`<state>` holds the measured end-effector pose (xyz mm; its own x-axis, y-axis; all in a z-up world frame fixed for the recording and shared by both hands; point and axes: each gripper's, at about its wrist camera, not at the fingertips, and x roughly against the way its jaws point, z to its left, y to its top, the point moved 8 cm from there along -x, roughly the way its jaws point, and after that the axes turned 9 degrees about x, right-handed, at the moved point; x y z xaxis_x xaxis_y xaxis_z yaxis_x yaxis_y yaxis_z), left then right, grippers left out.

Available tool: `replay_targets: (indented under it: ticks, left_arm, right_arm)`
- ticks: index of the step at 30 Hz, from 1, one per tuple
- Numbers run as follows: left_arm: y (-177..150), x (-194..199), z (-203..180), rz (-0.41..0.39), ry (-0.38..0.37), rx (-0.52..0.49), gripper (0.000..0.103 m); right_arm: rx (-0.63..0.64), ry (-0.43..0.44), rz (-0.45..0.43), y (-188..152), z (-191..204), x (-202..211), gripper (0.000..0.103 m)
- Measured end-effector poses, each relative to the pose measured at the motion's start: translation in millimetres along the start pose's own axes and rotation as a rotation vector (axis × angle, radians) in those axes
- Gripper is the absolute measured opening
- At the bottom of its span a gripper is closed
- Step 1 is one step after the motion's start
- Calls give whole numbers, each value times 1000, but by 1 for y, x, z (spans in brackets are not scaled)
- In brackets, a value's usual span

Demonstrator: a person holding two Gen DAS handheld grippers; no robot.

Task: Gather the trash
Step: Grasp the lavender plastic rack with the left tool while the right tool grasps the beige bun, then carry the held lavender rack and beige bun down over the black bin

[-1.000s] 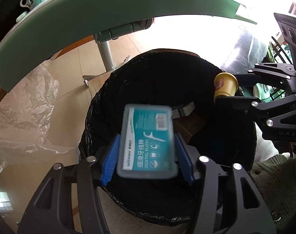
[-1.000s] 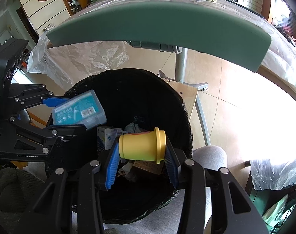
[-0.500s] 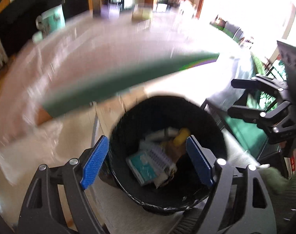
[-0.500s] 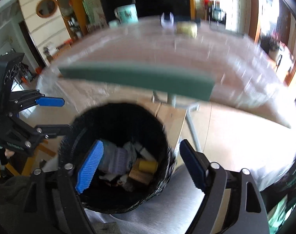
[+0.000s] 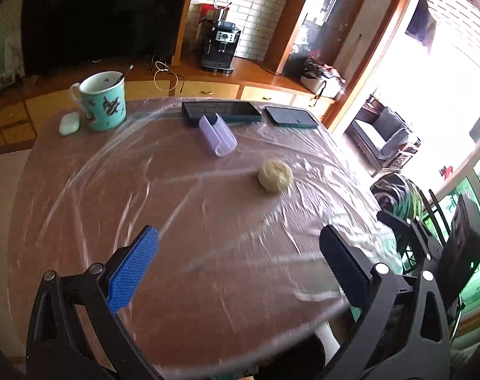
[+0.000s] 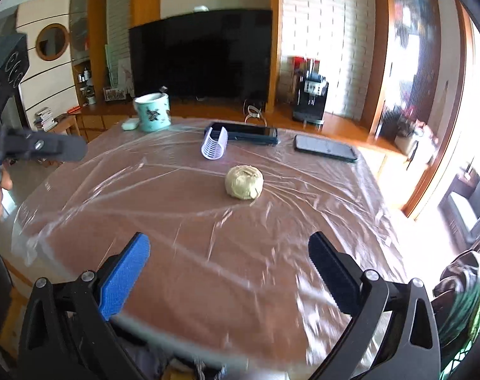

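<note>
A crumpled beige paper ball (image 5: 275,176) lies on the plastic-covered brown table (image 5: 176,221); it also shows in the right wrist view (image 6: 244,182). A lilac ribbed plastic piece (image 5: 218,135) lies behind it, and shows in the right wrist view too (image 6: 214,148). My left gripper (image 5: 240,272) is open and empty above the table's near edge. My right gripper (image 6: 228,272) is open and empty, also above the near edge, in front of the ball. The trash bin is out of view.
A teal mug (image 5: 102,100) with a spoon and a small white case (image 5: 69,123) stand at the far left. Two dark phones (image 5: 221,112) (image 5: 290,116) lie at the table's far edge. A TV (image 6: 202,53) and a coffee machine (image 6: 311,98) stand behind.
Both grippers let go of the floss box and the yellow cup into the black bin, then rose from the bin to above the table top. Both are now open and empty.
</note>
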<state>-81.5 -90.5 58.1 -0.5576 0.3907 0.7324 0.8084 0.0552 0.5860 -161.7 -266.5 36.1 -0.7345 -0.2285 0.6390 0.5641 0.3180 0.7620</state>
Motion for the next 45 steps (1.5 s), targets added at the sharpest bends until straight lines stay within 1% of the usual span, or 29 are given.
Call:
replay_targets:
  ticks: [2, 4, 8, 10, 12, 14, 16, 18, 21, 25, 26, 28, 30, 31, 33, 34, 35, 36, 40, 45]
  left_arm:
    - [21, -27, 1, 18, 38, 1, 101]
    - [37, -53, 2, 44, 54, 12, 101]
    - [57, -94, 2, 76, 112, 2, 101]
    - [63, -111, 0, 98, 119, 9, 101]
    - [70, -128, 0, 101, 141, 2, 101]
    - [76, -144, 3, 97, 181, -6, 101]
    - [80, -153, 6, 96, 197, -7, 101]
    - [84, -163, 8, 102, 207, 2, 101]
    - [87, -173, 13, 112, 202, 12, 96]
    - [89, -184, 18, 126, 199, 30, 88]
    - [90, -186, 18, 126, 197, 31, 87]
    - [90, -190, 19, 128, 203, 28, 79]
    - [90, -194, 20, 137, 205, 23, 76]
    - [90, -195, 19, 139, 204, 21, 68]
    - [89, -198, 21, 142, 212, 20, 58]
    - [89, -199, 21, 139, 215, 9, 53]
    - [89, -199, 21, 137, 219, 2, 51]
    - [90, -199, 21, 135, 226, -5, 45]
    - [88, -194, 22, 124, 219, -4, 45]
    - [83, -175, 24, 96, 206, -26, 45]
  right_arm:
    - [-19, 3, 32, 11, -7, -25, 99]
    - [-31, 0, 63, 16, -9, -44, 99]
    - [-29, -13, 104, 26, -10, -73, 98]
    - [-26, -18, 118, 31, -11, -86, 98]
    - [-32, -11, 126, 34, -11, -95, 94]
    - [-34, -1, 136, 36, -10, -103, 90]
    - [-32, -1, 148, 36, -10, -111, 88]
    - [-33, 5, 161, 36, -9, -119, 82]
    - [-47, 10, 176, 37, -9, -127, 76]
    - [-64, 9, 182, 37, -12, -134, 73]
    - [-69, 11, 185, 37, -12, -135, 71]
    - [-78, 11, 188, 38, -14, -139, 68]
    - [-87, 12, 195, 37, -15, -142, 62]
    - [-90, 15, 198, 37, -15, -143, 60]
    - [-96, 13, 196, 38, -17, -145, 51]
    - [-96, 15, 196, 38, -17, -145, 51]
    - [-94, 17, 192, 38, -16, -145, 51]
    - [-91, 18, 190, 38, -16, -145, 50]
    - [-101, 28, 176, 36, -17, -142, 50]
    - [-120, 41, 165, 30, -20, -132, 50]
